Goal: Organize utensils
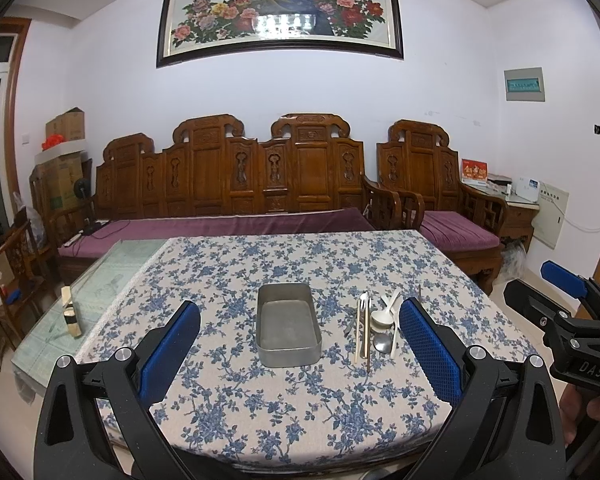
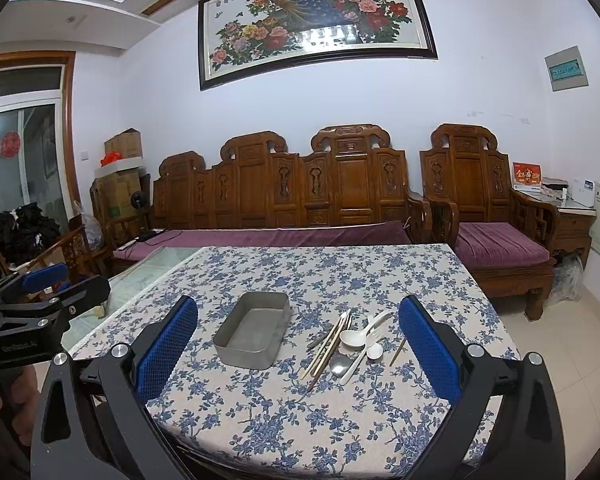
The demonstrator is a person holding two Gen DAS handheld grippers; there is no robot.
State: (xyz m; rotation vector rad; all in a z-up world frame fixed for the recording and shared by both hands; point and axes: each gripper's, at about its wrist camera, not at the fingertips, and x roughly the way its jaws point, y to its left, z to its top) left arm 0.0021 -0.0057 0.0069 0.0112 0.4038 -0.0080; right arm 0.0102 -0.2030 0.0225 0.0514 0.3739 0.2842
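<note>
An empty grey metal tray (image 1: 288, 324) (image 2: 254, 330) sits on the blue-flowered tablecloth (image 1: 260, 400) (image 2: 284, 416). Right of it lies a heap of utensils (image 1: 374, 326) (image 2: 346, 346): pale and brown chopsticks (image 2: 324, 350), a white spoon (image 2: 354, 336), a metal spoon (image 2: 338, 362), a white fork (image 2: 370, 338). One brown chopstick (image 2: 398, 350) lies apart on the right. My left gripper (image 1: 300, 344) is open and empty, held above the table's near edge. My right gripper (image 2: 298, 344) is open and empty too; it also shows in the left wrist view (image 1: 560, 300).
The uncovered glass tabletop (image 1: 100, 284) is on the left with a small yellow block (image 1: 71, 312) on it. A carved wooden sofa (image 1: 236, 184) and armchair (image 1: 432, 184) with purple cushions stand behind the table. Boxes (image 1: 62, 160) are stacked at the left wall.
</note>
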